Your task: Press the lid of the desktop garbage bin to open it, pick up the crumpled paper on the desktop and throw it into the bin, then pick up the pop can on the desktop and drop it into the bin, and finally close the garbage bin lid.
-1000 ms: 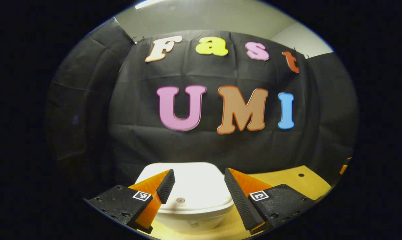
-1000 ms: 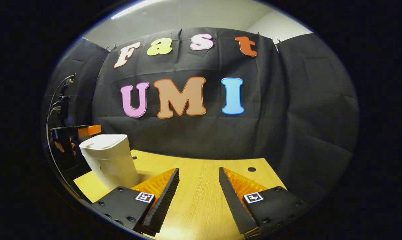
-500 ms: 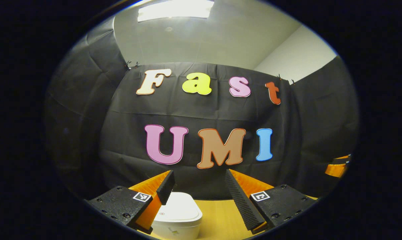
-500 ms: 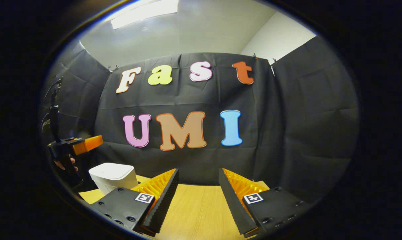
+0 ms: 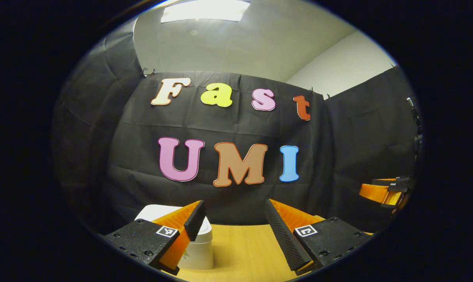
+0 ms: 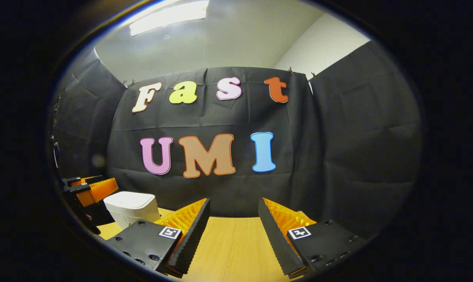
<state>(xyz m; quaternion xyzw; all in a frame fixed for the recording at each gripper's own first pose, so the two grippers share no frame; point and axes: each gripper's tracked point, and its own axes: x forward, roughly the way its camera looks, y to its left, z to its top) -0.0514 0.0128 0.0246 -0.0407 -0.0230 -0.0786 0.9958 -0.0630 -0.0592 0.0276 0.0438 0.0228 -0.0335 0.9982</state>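
Left gripper view: the left gripper (image 5: 234,221) is spread, nothing between its fingers, raised above the table (image 5: 244,250). The bin (image 5: 199,246), lid down, stands just beyond and partly behind its left finger. Well off to the right, at the edge, the right gripper (image 5: 383,192) shows.

Right gripper view: the right gripper (image 6: 232,227) is likewise spread and holds nothing, over bare table (image 6: 232,250). The bin (image 6: 132,207) stands ahead to its left, upright and closed. Just beyond the bin, further left, the left gripper (image 6: 91,188) hangs beside it, apart from the lid. Paper and can: cannot tell where.
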